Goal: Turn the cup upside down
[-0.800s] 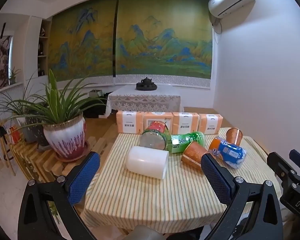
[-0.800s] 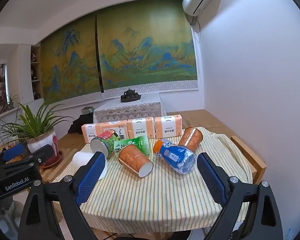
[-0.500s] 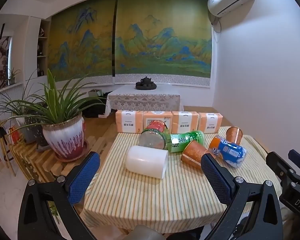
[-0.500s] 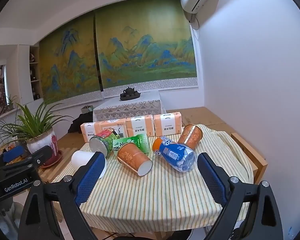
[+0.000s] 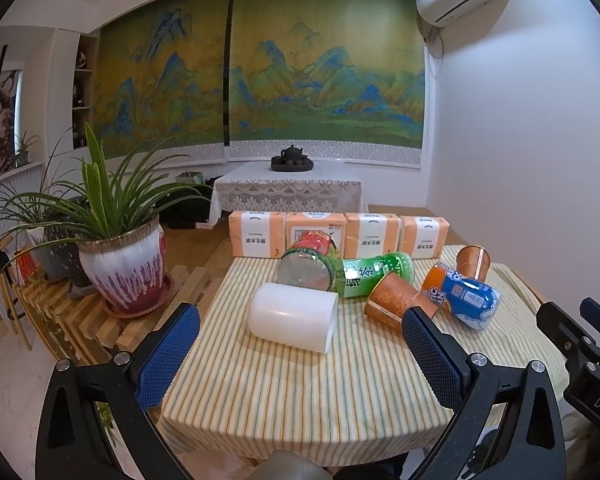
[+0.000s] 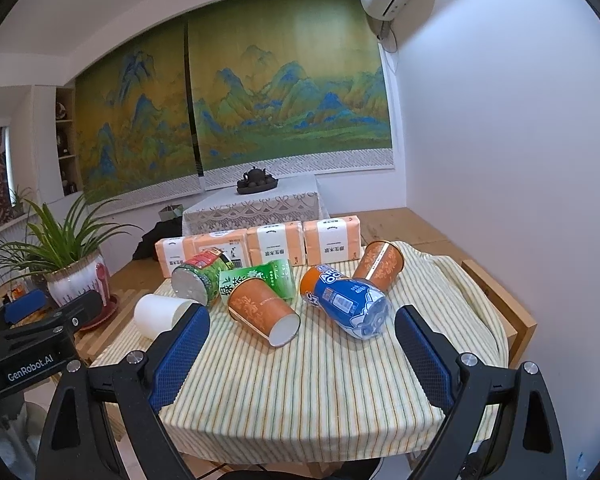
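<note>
Cup (image 5: 293, 316), white, lay on its side near the tabletop's (image 5: 300, 400) left edge, axis crosswise, directly ahead of the left hand-held gripper (image 5: 300, 356); both hand-held grippers stood apart, empty.

White plastic cup (image 5: 293, 317): plain, translucent, lying on its side near the left edge of the striped tablecloth (image 5: 284, 392), open mouth facing right and toward the camera. Orange paper cup (image 6: 262, 311): patterned, on its side at centre, white base toward the camera. Second orange paper cup (image 6: 380, 265): tilted, at the right rear
</note>
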`<state>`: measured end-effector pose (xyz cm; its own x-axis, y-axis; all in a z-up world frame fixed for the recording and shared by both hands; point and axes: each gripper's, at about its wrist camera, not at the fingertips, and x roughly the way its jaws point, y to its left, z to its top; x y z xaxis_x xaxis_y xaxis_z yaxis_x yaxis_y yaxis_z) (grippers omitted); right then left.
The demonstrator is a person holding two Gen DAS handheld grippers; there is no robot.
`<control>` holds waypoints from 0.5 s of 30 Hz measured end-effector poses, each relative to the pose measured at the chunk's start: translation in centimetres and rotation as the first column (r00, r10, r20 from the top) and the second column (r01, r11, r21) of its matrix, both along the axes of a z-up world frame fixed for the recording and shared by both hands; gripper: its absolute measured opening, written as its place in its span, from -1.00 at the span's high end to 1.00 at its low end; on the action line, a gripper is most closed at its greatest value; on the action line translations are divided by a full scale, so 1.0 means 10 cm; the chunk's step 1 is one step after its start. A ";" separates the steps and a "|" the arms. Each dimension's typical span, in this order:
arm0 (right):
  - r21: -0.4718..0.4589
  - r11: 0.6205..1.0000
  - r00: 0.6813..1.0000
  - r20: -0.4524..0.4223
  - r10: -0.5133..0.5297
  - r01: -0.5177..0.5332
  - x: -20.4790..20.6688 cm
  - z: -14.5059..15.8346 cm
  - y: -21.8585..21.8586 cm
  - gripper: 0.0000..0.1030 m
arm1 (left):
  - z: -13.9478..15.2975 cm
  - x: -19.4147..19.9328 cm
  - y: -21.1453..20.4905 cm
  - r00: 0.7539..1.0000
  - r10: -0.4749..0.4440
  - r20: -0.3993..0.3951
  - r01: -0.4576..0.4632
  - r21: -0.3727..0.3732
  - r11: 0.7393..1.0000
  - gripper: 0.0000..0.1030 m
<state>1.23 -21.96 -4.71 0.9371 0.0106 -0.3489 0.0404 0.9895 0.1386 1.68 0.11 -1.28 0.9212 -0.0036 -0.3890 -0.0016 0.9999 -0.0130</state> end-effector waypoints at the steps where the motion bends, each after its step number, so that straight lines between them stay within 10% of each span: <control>1: -0.003 1.000 1.000 -0.001 0.000 0.000 0.01 -0.01 0.00 -0.78 | -0.01 0.01 0.00 1.000 0.003 0.002 -0.003 0.003 1.000 -0.99; 15: -0.003 1.000 1.000 -0.003 -0.025 0.025 0.11 -0.06 -0.10 -0.79 | -0.11 0.17 -0.02 0.999 -0.003 -0.041 0.004 0.008 1.000 -0.99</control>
<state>2.37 -22.98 -5.35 0.9359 -0.0140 -0.3519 0.0657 0.9886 0.1354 3.41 -0.08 -2.41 0.9046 -0.0036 -0.4263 0.0014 1.0000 -0.0054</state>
